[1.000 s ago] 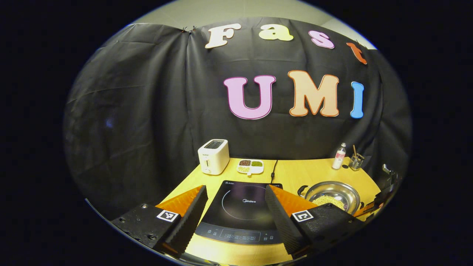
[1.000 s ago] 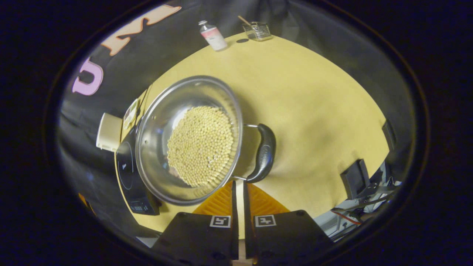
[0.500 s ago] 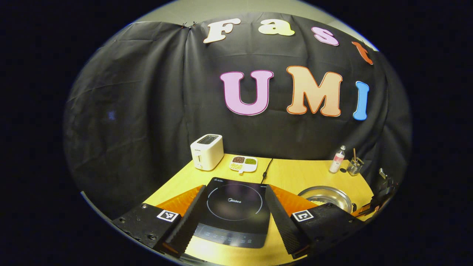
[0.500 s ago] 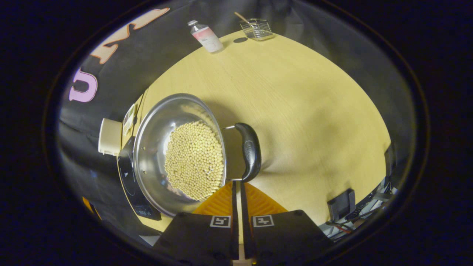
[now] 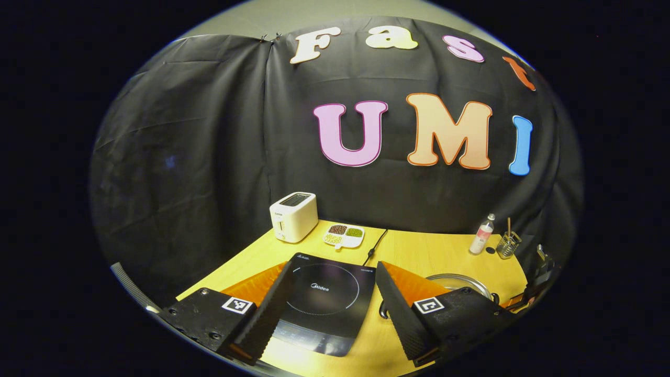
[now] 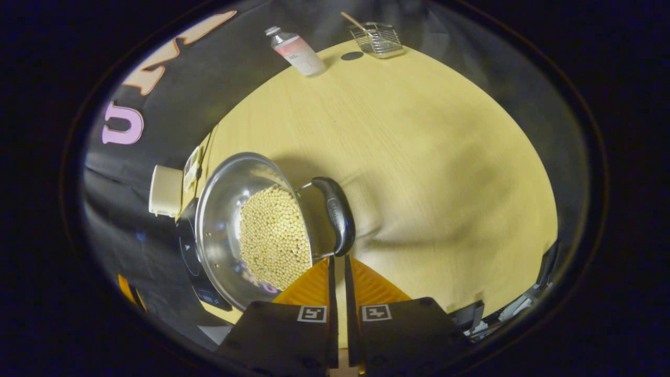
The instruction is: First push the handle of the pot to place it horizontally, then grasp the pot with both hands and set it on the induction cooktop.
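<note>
A steel pot (image 6: 225, 209) holding pale beans (image 6: 269, 238) sits on the wooden table, its black side handle (image 6: 335, 212) turned toward me. My right gripper (image 6: 337, 259) is shut with nothing between its fingers, and its tips sit against the near end of that handle. The black induction cooktop (image 5: 319, 293) lies flat between the fingers of my left gripper (image 5: 334, 267), which hovers open above it. The pot's rim (image 5: 460, 279) peeks out beside the left gripper's right finger. In the right gripper view the cooktop (image 6: 191, 259) is just beyond the pot.
A white toaster (image 5: 293, 215) and a divided dish (image 5: 345, 235) of beans stand at the back, with a cord running to the cooktop. A small bottle (image 5: 482, 234) and a wire basket (image 5: 509, 245) are at the back right. Bare table (image 6: 419, 157) lies right of the pot.
The right gripper stayed shut against the handle's end while pot and handle shifted left in its view. The left gripper drew back and turned, stayed open, and the pot slid behind its right finger.
</note>
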Demonstrator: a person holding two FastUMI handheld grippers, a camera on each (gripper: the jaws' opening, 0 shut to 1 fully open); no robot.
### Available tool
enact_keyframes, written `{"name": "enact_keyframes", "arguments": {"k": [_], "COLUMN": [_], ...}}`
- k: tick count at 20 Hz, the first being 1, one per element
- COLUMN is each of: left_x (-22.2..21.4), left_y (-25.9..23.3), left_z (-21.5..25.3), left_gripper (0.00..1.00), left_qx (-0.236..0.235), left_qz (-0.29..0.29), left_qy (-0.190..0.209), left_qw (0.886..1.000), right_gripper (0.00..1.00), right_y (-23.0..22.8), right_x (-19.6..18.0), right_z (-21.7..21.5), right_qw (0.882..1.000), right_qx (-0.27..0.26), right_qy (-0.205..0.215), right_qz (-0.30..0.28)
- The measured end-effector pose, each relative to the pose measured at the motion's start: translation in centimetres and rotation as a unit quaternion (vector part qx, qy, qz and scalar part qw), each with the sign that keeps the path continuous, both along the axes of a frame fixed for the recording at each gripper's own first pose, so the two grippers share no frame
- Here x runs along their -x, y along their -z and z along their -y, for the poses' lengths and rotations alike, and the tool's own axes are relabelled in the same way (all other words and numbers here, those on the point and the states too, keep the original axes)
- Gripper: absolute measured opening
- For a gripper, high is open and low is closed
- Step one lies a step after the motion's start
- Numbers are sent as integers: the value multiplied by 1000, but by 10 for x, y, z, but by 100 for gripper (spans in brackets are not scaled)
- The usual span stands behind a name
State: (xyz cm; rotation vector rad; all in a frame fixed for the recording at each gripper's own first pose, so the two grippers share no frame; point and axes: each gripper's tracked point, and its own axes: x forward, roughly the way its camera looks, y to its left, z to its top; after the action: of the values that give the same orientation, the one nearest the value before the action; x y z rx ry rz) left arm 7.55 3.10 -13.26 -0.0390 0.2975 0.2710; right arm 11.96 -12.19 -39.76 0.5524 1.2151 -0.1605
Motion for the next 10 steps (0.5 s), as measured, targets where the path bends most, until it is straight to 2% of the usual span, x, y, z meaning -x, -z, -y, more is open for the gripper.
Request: {"name": "enact_keyframes", "arguments": {"k": [1,4,5,6,7,8,9,10], "left_x": [0,2,2,2,2,0,-2,-2], "left_y": [2,8,10,13,18,22,27,33], "left_z": [3,9,11,12,13,15,17,19], "left_gripper": [96,96,96,96,96,96,94,96], "left_qx": [1,-1,0,1,4,7,11,16], "left_qz": [-1,-7,-9,-14,-19,-22,-27,-36], "left_qy": [-1,0,1,2,3,4,5,5], "left_qw": [1000,1000,1000,1000,1000,1000,1000,999], "right_gripper": [10,10,13,7,8,23,34,40], "right_y": [-3,-11,-15,-20,-24,-31,-37,-40], "right_x": [-3,-6,-5,-3,-3,-2,-3,-5], "right_z": [3,10,12,16,20,21,24,28], "right_qw": [1000,999,999,999,998,998,997,997], "right_qx": [-2,-20,-29,-33,-38,-49,-53,-56], "right_qy": [2,18,20,26,34,39,42,45], "right_qz": [7,17,14,17,22,26,28,37]}}
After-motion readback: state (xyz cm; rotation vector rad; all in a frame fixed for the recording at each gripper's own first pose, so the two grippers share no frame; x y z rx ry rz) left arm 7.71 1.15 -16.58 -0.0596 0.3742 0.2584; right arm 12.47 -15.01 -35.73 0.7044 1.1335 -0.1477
